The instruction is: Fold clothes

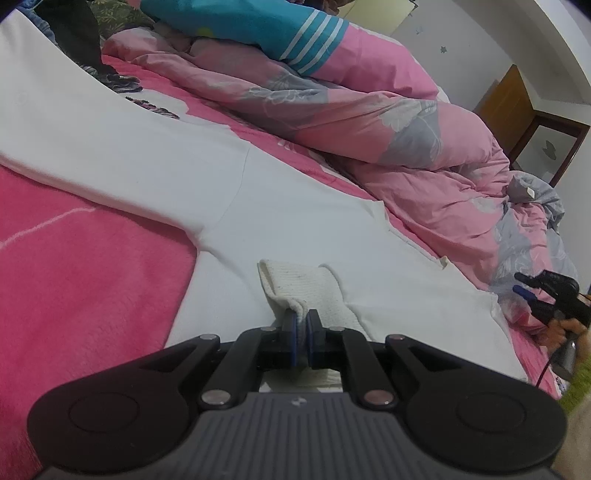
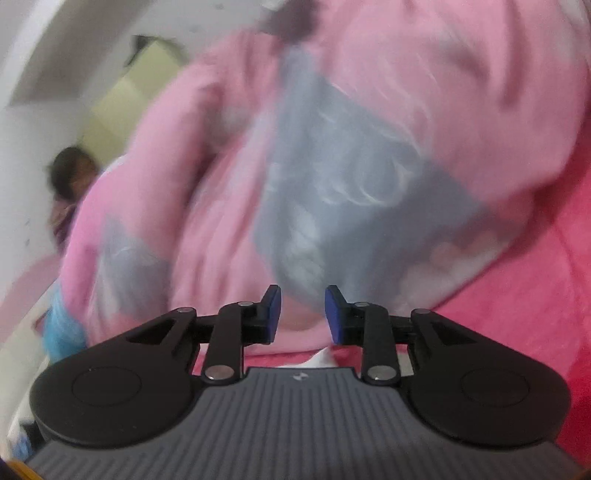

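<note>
A white long-sleeved top (image 1: 229,184) lies spread flat on the pink blanket (image 1: 74,266), one sleeve reaching to the upper left. My left gripper (image 1: 302,321) is shut on the ribbed cuff (image 1: 306,288) of its other sleeve, which is folded over the body of the top. My right gripper (image 2: 302,306) is open and empty, facing the pink and grey duvet (image 2: 351,166); this view is blurred. The right gripper also shows in the left wrist view (image 1: 546,295) at the far right edge of the top. A small white bit of cloth (image 2: 323,358) shows under the right gripper.
A bunched pink and grey duvet (image 1: 388,122) runs along the far side of the bed. A blue garment with white stripes (image 1: 266,26) lies on it. Dark clothes (image 1: 74,33) sit top left. A wooden frame (image 1: 535,125) stands by the wall. A person's head (image 2: 72,166) shows at left.
</note>
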`<state>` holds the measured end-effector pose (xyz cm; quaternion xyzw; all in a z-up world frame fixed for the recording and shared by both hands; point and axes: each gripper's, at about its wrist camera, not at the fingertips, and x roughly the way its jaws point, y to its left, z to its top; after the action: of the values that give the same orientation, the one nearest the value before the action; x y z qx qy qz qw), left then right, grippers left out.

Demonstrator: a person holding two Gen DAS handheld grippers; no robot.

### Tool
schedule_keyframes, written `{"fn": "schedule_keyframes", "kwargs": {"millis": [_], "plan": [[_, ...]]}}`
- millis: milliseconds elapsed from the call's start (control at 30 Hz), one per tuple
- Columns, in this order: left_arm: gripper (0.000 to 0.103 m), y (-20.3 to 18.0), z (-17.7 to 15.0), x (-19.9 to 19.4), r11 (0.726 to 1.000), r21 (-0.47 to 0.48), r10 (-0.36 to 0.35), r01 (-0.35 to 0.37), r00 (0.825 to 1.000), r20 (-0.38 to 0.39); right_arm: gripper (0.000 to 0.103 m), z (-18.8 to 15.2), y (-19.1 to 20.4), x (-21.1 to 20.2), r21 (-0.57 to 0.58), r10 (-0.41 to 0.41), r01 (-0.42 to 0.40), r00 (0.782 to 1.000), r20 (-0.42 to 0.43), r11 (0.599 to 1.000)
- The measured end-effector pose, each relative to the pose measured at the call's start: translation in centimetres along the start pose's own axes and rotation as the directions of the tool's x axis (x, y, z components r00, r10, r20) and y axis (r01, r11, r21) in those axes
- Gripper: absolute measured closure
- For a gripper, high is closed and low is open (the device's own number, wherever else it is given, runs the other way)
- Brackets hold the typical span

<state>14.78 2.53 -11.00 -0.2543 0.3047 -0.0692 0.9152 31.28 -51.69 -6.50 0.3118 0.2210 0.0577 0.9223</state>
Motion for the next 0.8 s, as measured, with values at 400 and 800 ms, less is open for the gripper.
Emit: {"fn": "schedule_keyframes", "kwargs": {"millis": [400, 800], "plan": [[0.095, 0.3, 0.0, 0.0, 1.000, -0.011, -0.010, 0.010, 1.000, 0.006, 0.085, -1.8, 1.2, 5.1, -0.064, -0.144, 0.136, 0.978, -0.153, 0.989], [0.080, 0.8, 0.0, -0.2, 0.995, -0.038, -0.097, 0.097, 0.995, 0.011, 0.069, -0.8, 5.3, -16.0, -0.036, -0.001, -0.005, 0.984, -0.178, 0.999]]}}
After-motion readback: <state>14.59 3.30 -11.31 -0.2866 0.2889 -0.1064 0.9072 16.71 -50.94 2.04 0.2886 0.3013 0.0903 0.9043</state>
